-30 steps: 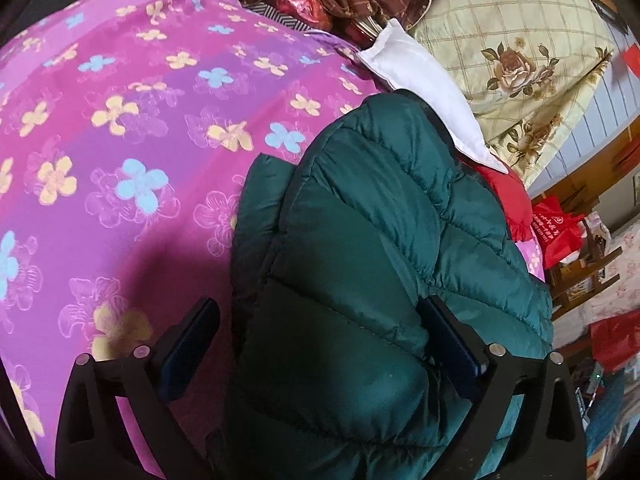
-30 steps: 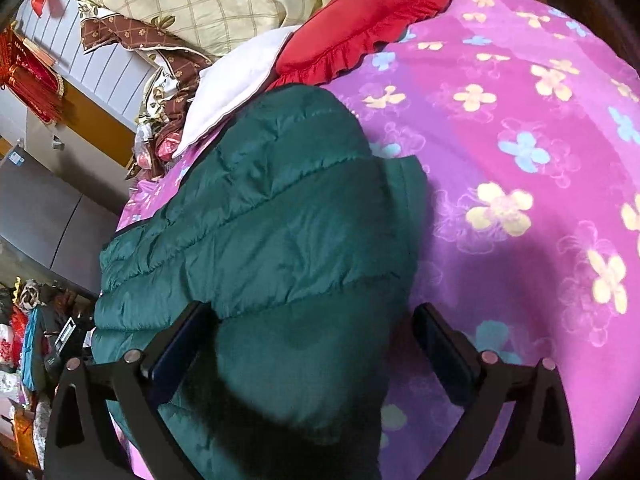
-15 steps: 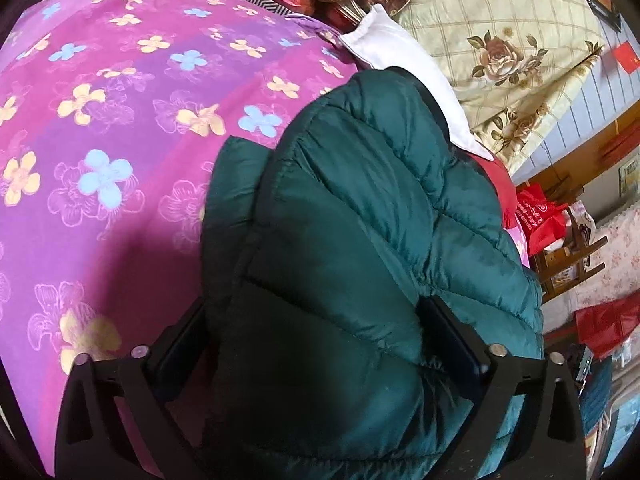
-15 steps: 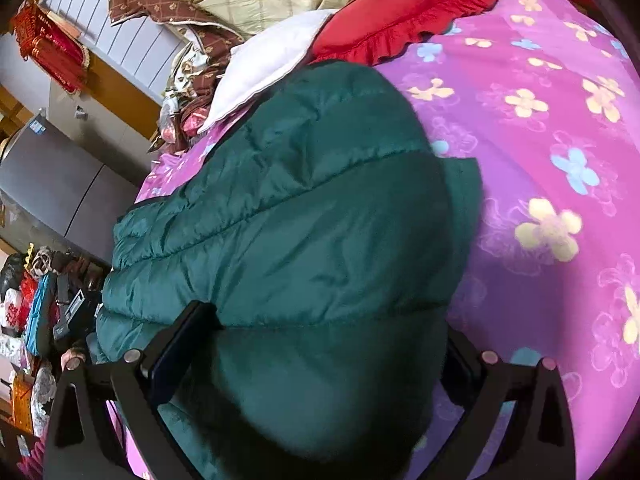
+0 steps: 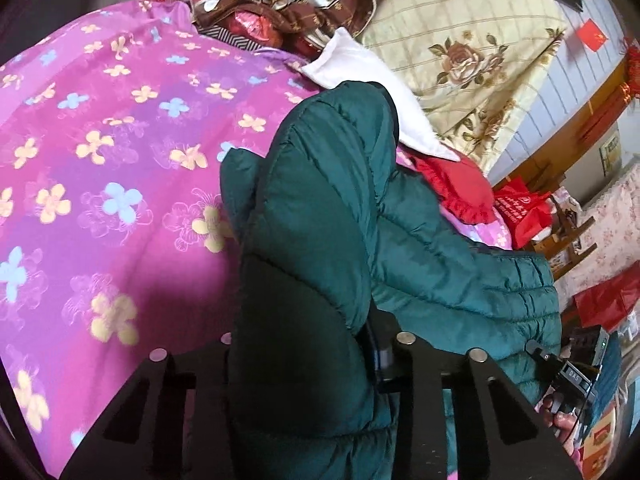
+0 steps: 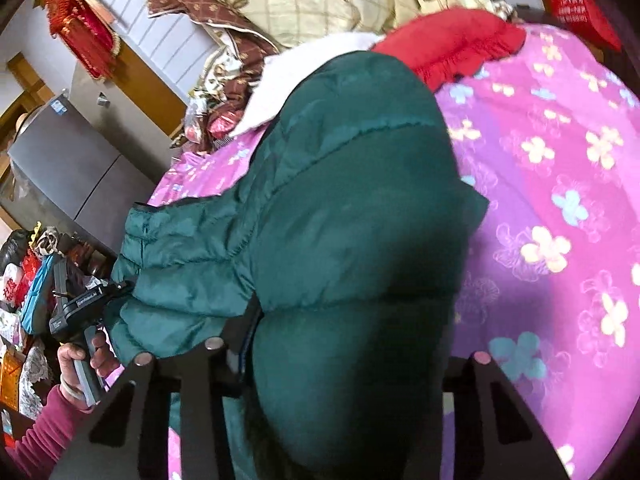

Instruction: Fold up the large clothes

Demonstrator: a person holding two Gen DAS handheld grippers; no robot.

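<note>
While both clamp the jacket [image 5: 320, 208], only the right view shows a hand [image 6: 80, 356].

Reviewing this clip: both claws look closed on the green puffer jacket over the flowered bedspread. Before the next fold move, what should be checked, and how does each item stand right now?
1. Left claw gripping the jacket: ok, padded fabric fills the space between its fingers.
2. Right claw gripping the jacket: ok, a thick bunch sits between its fingers.
3. Only one layer caught in each claw: cannot tell, the bulk hides the layers.
4. Bedspread not pinched along with the jacket: cannot tell.
5. Landing area on the bedspread: ok, open flowered surface beside the jacket.
6. Far end free of the red cushion and white pillow: cannot tell, it overlaps them in view.
</note>
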